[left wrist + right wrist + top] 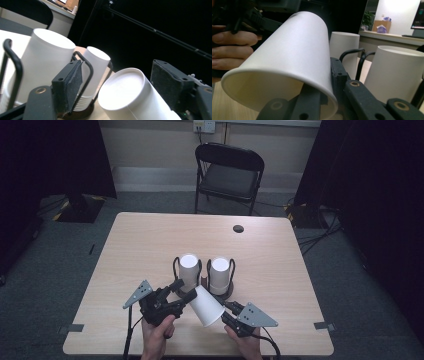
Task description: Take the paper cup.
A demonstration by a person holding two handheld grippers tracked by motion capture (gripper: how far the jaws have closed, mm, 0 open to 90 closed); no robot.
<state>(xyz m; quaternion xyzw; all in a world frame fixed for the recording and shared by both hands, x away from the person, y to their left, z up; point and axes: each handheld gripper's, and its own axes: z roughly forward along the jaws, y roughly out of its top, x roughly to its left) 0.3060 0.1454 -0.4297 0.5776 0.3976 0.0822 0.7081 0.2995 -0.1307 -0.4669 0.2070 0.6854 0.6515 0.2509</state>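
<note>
1. A single white paper cup lay tilted on its side above the near edge of the wooden worktop, its closed base towards the person's left and its open mouth towards the right.
2. The right hand-held gripper was clenched on the cup's rim: in the right gripper view one jaw sat inside the mouth and the other outside, pinching the wall between them.
3. The left hand-held gripper stood released at the cup's base. In the left gripper view its pads flanked the base with a gap on each side, pressing nothing.
4. Just behind stood two stacks of upturned white cups, the left stack and the right stack, each inside a black wire holder.
5. Judged as a handover, the step would go well if the right grip stayed firm but gentle, since a thin rim creases easily.
6. The left jaws would best draw straight back, clear of the base, so as not to nudge the cup or knock the holders.
</note>
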